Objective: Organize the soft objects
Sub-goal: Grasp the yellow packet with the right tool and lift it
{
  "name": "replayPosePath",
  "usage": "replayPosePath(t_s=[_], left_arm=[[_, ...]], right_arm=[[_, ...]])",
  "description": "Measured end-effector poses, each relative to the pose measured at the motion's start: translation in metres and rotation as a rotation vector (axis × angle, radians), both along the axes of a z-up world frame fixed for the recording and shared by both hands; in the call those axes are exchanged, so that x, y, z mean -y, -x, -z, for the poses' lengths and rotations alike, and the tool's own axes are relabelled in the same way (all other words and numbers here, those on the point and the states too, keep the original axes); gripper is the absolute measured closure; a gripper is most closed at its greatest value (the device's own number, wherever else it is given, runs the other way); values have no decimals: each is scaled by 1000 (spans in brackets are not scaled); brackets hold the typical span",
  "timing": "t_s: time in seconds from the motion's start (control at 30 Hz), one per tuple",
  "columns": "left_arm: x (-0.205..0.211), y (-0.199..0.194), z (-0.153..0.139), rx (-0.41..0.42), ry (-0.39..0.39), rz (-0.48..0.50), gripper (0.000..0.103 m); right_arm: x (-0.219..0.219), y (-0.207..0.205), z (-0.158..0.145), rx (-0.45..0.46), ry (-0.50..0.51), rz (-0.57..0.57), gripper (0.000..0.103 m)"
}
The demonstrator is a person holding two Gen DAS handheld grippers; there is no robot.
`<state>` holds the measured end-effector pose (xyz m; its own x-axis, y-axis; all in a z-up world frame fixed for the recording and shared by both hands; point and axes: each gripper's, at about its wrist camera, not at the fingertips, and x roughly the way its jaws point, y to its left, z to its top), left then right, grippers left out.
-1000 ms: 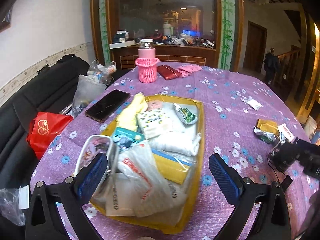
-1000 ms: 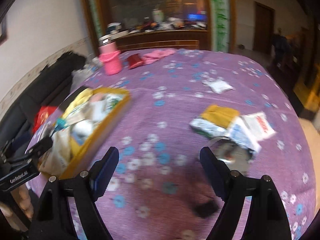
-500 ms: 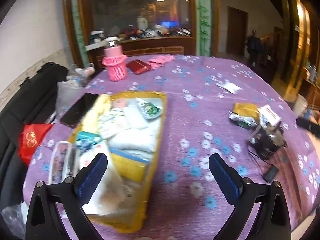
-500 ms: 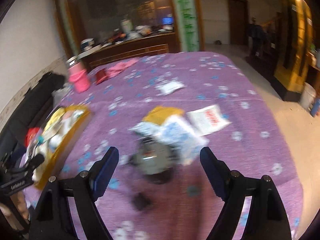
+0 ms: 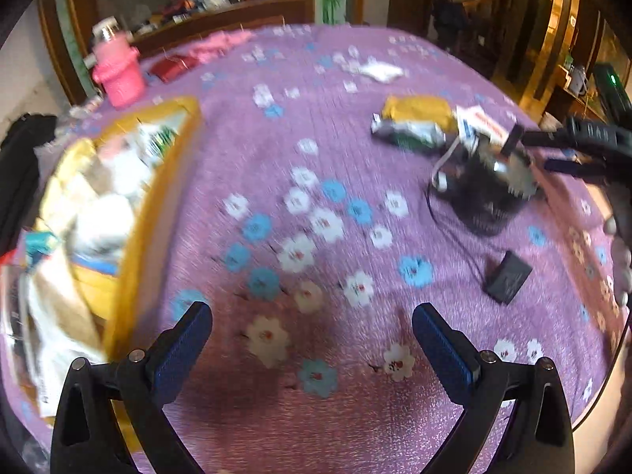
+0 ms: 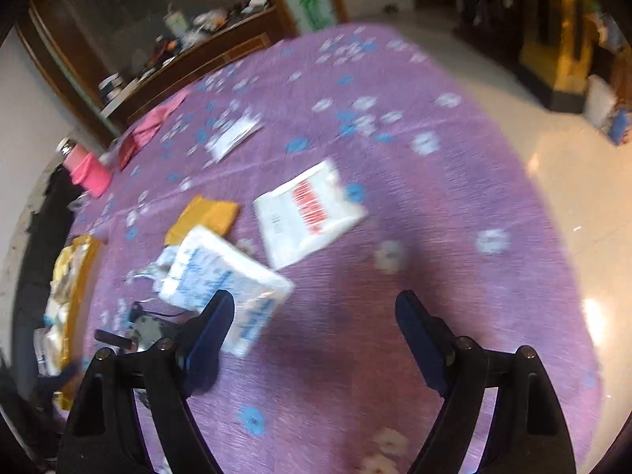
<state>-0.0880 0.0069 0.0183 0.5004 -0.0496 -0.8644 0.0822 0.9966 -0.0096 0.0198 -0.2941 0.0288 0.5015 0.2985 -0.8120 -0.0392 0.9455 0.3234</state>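
Both grippers are swinging away from the filled tray and toward the loose packets on the right side of the table, which suggests the next pickup is being lined up. Nearest the lens, the left gripper (image 5: 312, 349) is hanging with its blue-padded fingers spread wide and holding nothing, now over bare purple flowered tablecloth (image 5: 316, 213) where a second ago it was hovering over the yellow tray of soft packets (image 5: 130, 205); that tray is now sliding off to the left edge of its view. The right gripper (image 6: 314, 331) is likewise gaping empty, and the white soft pack with blue print (image 6: 221, 272) is now lying just beyond its left finger, where half a second ago it sat further ahead. Behind it the mustard-yellow pouch (image 6: 205, 217) and the white bag with red lettering (image 6: 312, 213) are lying close together, untouched. A small black device with a cable (image 5: 486, 193) is sitting just beside them. Farther off, the pink knitted bottle holder (image 5: 118, 75) is standing near the table's far edge. Blur is smearing both views, so finer contact is hard to judge.
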Motion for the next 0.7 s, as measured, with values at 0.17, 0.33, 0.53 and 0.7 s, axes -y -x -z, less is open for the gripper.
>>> replayPosePath(t_s=[0.17,0.33,0.53,0.7], left_arm=[[4,1,14,-45,17,20,1],[8,12,16,16,14,0,0],[5,18,16,57,12,-7,0],[6,21,16,60,11,-3,0]], right_arm=[[-19,-18,-1,1,43,-50,20],[-32,-47,-9,-5,29,-91,20],[-97,-84,-16,-21,193,-357,20],[-150,-106,16,-116,382,-539,21]])
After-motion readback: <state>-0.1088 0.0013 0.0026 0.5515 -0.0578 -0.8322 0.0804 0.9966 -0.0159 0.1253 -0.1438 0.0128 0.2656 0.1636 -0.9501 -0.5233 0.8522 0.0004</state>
